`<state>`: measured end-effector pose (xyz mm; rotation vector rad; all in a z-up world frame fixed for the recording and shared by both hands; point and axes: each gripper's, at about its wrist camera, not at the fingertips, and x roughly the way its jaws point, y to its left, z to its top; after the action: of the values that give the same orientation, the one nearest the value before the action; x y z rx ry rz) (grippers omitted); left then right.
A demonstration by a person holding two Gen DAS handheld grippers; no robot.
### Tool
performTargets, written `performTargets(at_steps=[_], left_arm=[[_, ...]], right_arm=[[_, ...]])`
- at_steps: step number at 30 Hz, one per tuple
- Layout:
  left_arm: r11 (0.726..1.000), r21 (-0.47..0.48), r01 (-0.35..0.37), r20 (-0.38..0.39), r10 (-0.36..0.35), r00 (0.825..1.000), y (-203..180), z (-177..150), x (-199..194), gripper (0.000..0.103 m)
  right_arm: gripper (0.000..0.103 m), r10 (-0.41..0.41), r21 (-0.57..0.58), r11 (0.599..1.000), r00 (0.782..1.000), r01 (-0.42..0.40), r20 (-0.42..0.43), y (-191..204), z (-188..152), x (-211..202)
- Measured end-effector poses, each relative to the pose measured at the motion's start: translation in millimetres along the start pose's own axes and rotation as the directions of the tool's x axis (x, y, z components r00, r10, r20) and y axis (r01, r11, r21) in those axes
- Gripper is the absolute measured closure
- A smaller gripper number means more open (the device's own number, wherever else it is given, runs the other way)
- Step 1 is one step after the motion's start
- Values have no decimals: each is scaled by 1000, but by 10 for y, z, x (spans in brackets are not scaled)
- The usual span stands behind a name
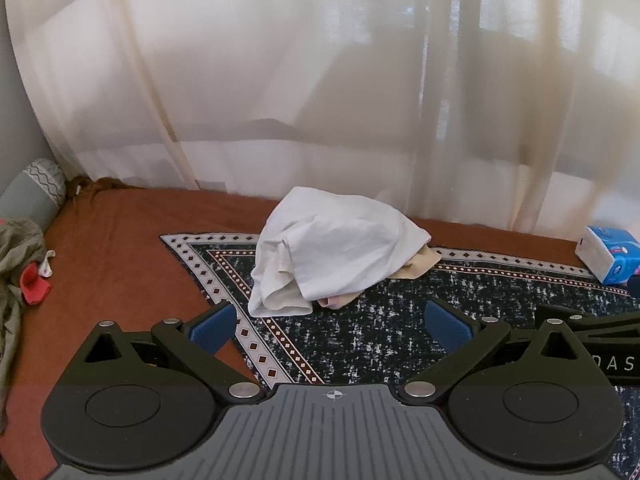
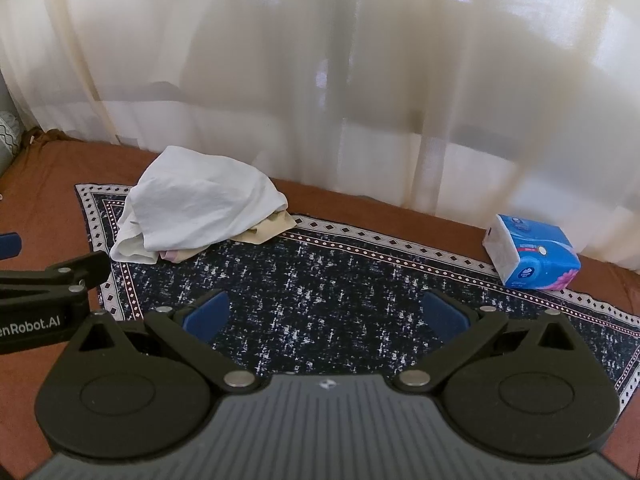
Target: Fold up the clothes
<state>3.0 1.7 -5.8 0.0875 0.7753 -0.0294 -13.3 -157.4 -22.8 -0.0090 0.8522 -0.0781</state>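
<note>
Both hand-held grippers, left (image 1: 332,320) and right (image 2: 326,314), are spread empty; ahead, stacked garments (image 1: 332,256) could be pinched together.

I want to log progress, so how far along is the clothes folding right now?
A white garment lies loosely folded on other pale pieces at the far edge of the patterned mat, so a stack looks begun. Nothing is in hand: the left tongs and right tongs are open and empty. An olive garment with small red and white items is crumpled on the left, unfolded.
</note>
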Motion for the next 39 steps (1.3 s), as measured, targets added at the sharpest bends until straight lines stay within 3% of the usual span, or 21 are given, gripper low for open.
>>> performTargets(at_steps=[13, 23, 26, 29, 35, 39], left_arm=[[1000, 0, 4, -33, -4, 999, 85, 34, 123, 0], [1000, 12, 4, -140, -3, 990, 395, 92, 755, 0], [999, 39, 34, -126, -28, 992, 499, 141, 970, 0], [995, 61, 75, -114, -68, 991, 612, 202, 1191, 0], [988, 89, 129, -149, -114, 982, 823, 254, 1641, 10], [982, 62, 177, -205, -161, 965, 976, 219, 1842, 26]], right_arm=[[0, 10, -13, 1000, 1000, -10, -11, 54, 36, 88], [0, 25, -43, 999, 998, -28, -64, 326, 214, 631], [0, 40, -27, 999, 998, -42, -54, 402, 307, 806], [0, 114, 26, 993, 993, -113, -25, 413, 435, 1000], [2, 223, 94, 971, 975, -220, -24, 529, 677, 1490], [6, 248, 53, 968, 968, -245, -47, 749, 754, 1729]])
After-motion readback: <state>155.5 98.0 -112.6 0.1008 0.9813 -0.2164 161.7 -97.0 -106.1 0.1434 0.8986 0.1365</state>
